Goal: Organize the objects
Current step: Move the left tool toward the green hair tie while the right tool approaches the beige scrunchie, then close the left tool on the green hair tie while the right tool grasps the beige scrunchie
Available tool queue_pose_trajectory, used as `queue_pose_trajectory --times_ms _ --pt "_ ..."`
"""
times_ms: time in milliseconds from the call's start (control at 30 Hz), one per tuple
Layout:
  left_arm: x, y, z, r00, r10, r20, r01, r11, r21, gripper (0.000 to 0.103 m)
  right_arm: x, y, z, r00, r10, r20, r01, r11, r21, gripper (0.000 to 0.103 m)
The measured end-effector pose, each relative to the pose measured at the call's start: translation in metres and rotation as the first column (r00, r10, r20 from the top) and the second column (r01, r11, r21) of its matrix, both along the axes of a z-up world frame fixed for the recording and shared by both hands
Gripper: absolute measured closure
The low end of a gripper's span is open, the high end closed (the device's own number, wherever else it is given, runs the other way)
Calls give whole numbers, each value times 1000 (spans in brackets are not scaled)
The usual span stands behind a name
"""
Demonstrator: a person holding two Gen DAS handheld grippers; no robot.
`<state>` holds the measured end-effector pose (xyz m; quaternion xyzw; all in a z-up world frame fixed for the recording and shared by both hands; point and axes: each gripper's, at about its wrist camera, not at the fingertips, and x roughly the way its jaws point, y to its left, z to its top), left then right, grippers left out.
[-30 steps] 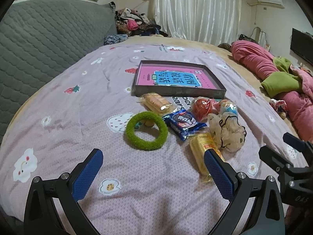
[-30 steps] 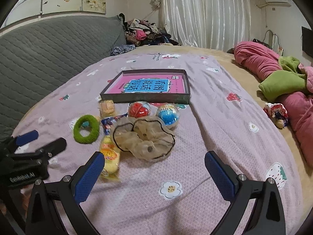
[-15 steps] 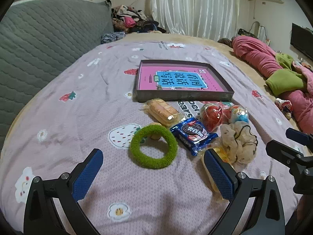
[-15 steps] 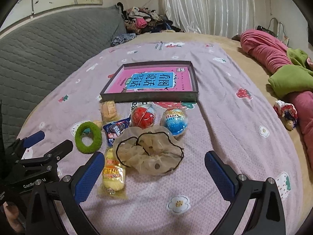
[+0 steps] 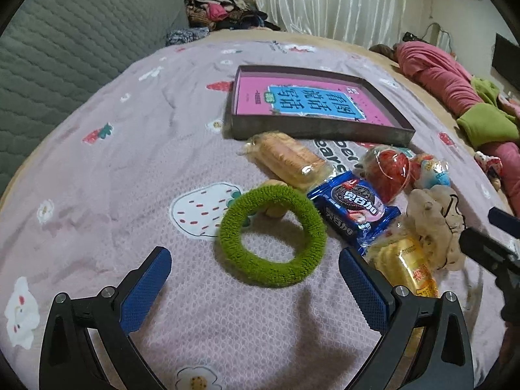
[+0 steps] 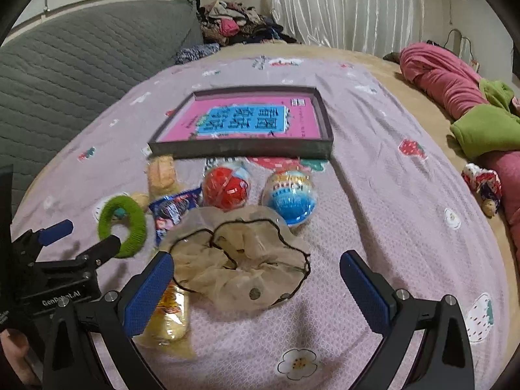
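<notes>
I've closed in: left gripper point(image 5: 255, 279) fingers apart framing the green ring point(image 5: 272, 236), right gripper point(image 6: 256, 287) apart over the scrunchie point(image 6: 239, 265), ready to grab.

At the bottom of the frame the left claw point(image 5: 253, 289) hangs wide open over the lilac bedspread point(image 5: 130, 162), its blue pads apart. Just above it, at centre, lies a green fuzzy ring point(image 5: 272, 237). Right of the ring sits a blue cookie packet point(image 5: 354, 209), touching a yellow snack pack point(image 5: 406, 260) below it. A shallow dark tray point(image 5: 312, 128) holding a pink book point(image 5: 302, 100) lies upper centre.
</notes>
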<state>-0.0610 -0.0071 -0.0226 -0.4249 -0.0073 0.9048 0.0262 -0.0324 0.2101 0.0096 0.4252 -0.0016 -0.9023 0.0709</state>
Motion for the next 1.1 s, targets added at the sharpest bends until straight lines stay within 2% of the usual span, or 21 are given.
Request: queue_pose_trajectory --times_ms 333,500,567,800,833,900,933,967,1033,1100 --pt "-14 11 -16 1000 -25 8 25 999 -32 1 -10 -12 -18 1000 26 12 -26 1000 -16 7" --pt "-24 4 -24 999 -24 39 24 1000 12 5 -17 -18 -25 999 46 28 -45 999 -18 8" --pt "-26 3 -26 999 -29 42 28 999 23 5 -19 -19 -28 998 49 34 -48 998 -28 11" --pt "-31 0 -30 998 -45 53 42 997 68 6 -24 -18 -33 996 83 42 -79 993 -88 36" --pt "-31 1 -29 998 -47 52 43 997 67 8 -24 -18 -33 995 90 40 -86 992 -91 42" --pt "-31 2 -29 997 -54 55 50 996 68 19 -23 -19 -33 994 98 41 -94 992 -87 53" --pt "-31 3 -28 997 -57 56 53 996 71 34 -22 -20 -32 994 101 41 -98 992 -81 57" --pt "-31 3 -28 997 -58 54 55 996 67 41 -20 -21 -31 994 107 37 -105 992 -68 59" --pt "-31 5 -27 996 -70 49 66 996 67 45 -19 -22 -31 993 115 32 -113 992 -54 65" --pt "-30 5 -26 996 -79 49 76 994 77 55 -18 -22 -31 992 120 32 -118 991 -55 69"
